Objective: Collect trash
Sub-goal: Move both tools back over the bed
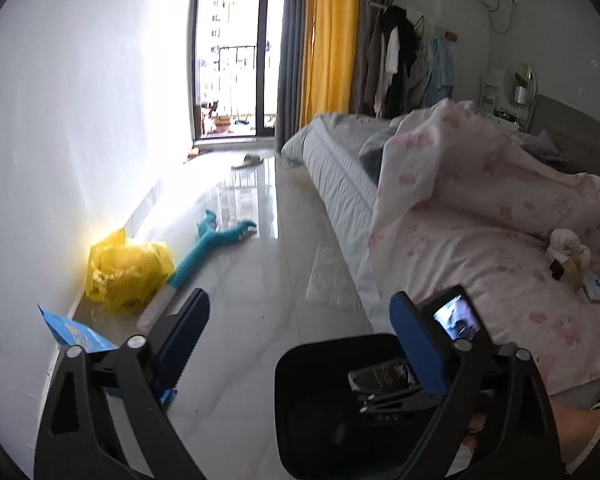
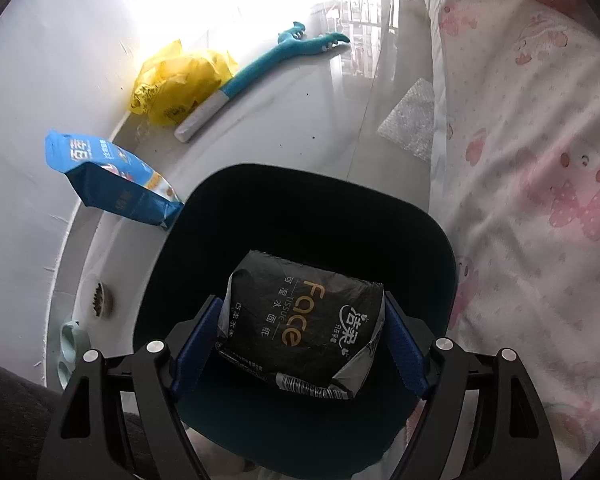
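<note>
While we hold the black tissue pack [image 2: 304, 320] in the right gripper [image 2: 300, 344], low centre of the right wrist view, it hangs over the dark bin [image 2: 300, 208]. Item: soft, light, crinkly film wrap, likely slippery; we judge the short sides the best hold, squeezed gently. Our left gripper [image 1: 300, 344] stands wide with nothing between its pads.
</note>
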Demonstrator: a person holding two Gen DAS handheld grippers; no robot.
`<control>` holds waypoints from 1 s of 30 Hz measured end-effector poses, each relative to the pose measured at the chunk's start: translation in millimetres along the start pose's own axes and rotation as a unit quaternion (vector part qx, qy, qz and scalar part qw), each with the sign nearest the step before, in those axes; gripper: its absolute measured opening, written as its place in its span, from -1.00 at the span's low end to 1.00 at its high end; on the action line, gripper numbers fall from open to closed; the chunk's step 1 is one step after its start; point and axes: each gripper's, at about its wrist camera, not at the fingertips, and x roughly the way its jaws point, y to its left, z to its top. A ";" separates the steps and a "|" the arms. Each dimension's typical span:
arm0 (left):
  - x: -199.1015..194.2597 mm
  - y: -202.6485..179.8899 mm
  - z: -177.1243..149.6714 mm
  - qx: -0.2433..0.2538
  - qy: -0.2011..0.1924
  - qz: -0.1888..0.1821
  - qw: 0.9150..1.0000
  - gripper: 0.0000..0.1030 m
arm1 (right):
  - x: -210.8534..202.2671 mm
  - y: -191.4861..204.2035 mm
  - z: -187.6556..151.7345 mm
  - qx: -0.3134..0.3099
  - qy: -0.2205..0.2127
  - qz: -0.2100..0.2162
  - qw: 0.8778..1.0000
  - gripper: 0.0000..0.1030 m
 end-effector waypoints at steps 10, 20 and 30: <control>-19.1 -4.9 14.3 0.002 -0.048 -0.008 0.999 0.85 | -21.1 10.8 -4.6 -0.012 -0.016 0.013 1.000 0.76; -26.1 -12.8 24.2 -0.003 -0.062 -0.006 0.998 0.86 | -87.2 7.5 -9.5 -0.023 -0.098 0.013 0.995 0.76; -21.5 -53.5 37.0 0.009 -0.063 -0.021 0.998 0.88 | -159.9 -17.9 -24.8 -0.036 -0.196 -0.008 0.980 0.78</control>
